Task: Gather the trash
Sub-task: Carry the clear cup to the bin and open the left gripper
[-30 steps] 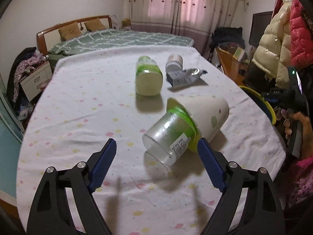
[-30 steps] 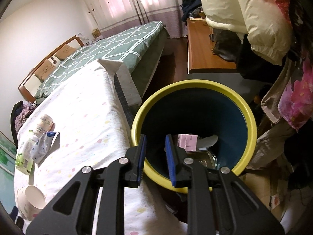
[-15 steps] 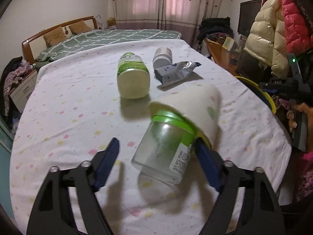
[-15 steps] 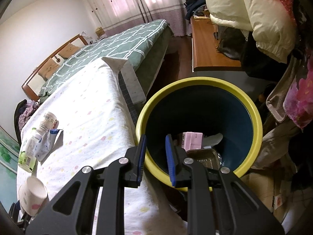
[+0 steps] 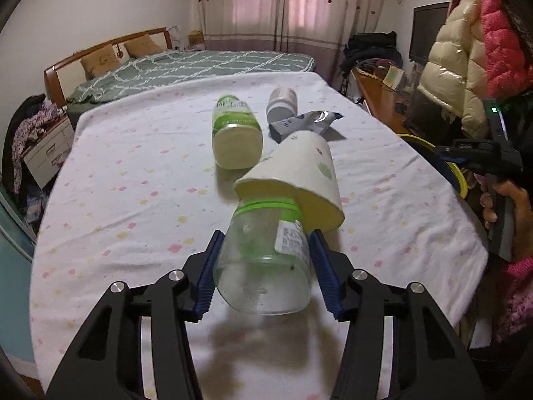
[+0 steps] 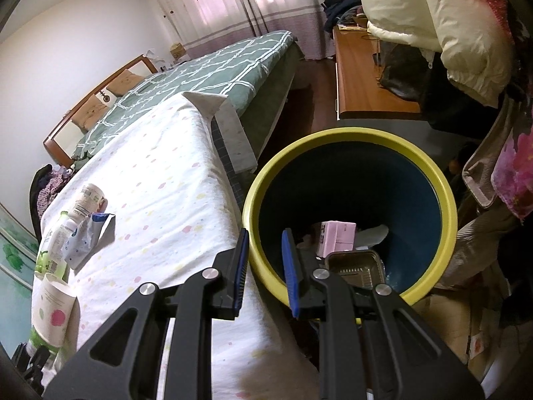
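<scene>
Now the left gripper's [image 5: 263, 268] jaws are closing on the jar [image 5: 265, 260], near the table's [image 5: 133, 173] front edge, light, slick and thin-walled, its neck in a cup [image 5: 299, 180] that looks loose, so grip mid-body; the right gripper's [image 6: 265, 271] jaws stand narrowly parted, empty.

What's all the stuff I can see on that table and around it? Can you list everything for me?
Clear bottle: one, see-through with green band, between the left fingers, neck inside the paper cup.
Paper cup: one, white, capping that bottle.
Milky bottle: one, green label, lying mid-table.
Small bottle: one, white, lying behind it.
Wrapper: one, blue and silver, beside the small bottle.
Tablecloth: one, white with pastel spots.
Bin: one, yellow rim, dark inside, beside the table, some trash in it.
Bed: one, green checked cover, beyond the table.
Jackets: cream and red, hanging right.
Left gripper: closing around the clear bottle.
Right gripper: narrow gap straddling the bin's rim.
</scene>
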`<state>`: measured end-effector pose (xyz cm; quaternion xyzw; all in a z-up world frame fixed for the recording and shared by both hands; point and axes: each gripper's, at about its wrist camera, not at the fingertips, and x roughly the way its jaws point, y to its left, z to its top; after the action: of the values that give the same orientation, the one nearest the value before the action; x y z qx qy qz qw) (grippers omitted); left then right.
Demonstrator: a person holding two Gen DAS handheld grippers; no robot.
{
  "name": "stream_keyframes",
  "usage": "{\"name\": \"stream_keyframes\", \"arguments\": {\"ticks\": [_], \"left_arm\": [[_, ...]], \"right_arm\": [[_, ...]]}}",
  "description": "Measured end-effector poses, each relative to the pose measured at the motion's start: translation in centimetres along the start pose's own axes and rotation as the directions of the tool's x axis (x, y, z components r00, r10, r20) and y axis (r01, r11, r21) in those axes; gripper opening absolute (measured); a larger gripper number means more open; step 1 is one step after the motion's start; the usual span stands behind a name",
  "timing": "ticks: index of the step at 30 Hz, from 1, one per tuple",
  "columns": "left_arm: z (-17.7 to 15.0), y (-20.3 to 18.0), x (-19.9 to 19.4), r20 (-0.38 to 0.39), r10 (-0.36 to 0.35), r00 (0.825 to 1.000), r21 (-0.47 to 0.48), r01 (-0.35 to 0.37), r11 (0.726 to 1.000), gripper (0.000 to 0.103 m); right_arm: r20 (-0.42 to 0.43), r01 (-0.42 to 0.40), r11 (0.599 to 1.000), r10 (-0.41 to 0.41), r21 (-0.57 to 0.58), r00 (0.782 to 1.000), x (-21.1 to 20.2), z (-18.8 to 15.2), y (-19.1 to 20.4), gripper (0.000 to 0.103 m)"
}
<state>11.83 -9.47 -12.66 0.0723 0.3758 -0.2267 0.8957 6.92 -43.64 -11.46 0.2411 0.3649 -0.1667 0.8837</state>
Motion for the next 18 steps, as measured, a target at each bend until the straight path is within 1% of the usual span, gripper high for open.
{"name": "stream_keyframes", "arguments": {"ticks": [4, 9, 13, 18], "left_arm": [[-0.4, -0.1, -2.3, 0.018, -0.007, 1.000, -0.005, 0.007, 1.000, 0.051], [0.1, -0.9, -3.7, 0.047, -0.001, 0.999, 0.001, 0.001, 1.000, 0.051], [1.5, -2.2, -4.0, 0.071, -0.024, 0.997, 0.014, 0.023, 1.000, 0.051], [4.5, -4.9, -3.6, 0.099, -0.074, 0.992, 0.056, 0.068, 0.996, 0.051]], "right_arm": [[0.003, -0.007, 1.000, 0.007, 0.002, 1.000, -0.1, 0.0, 0.0, 0.020], [0.011, -0.020, 1.000, 0.020, 0.000, 1.000, -0.6, 0.0, 0.0, 0.020], [0.026, -0.020, 1.000, 0.020, 0.010, 0.999, -1.3, 0.1, -0.8, 0.020], [0.048, -0.005, 0.999, 0.003, 0.040, 0.999, -2.3, 0.4, -2.7, 0.020]]}}
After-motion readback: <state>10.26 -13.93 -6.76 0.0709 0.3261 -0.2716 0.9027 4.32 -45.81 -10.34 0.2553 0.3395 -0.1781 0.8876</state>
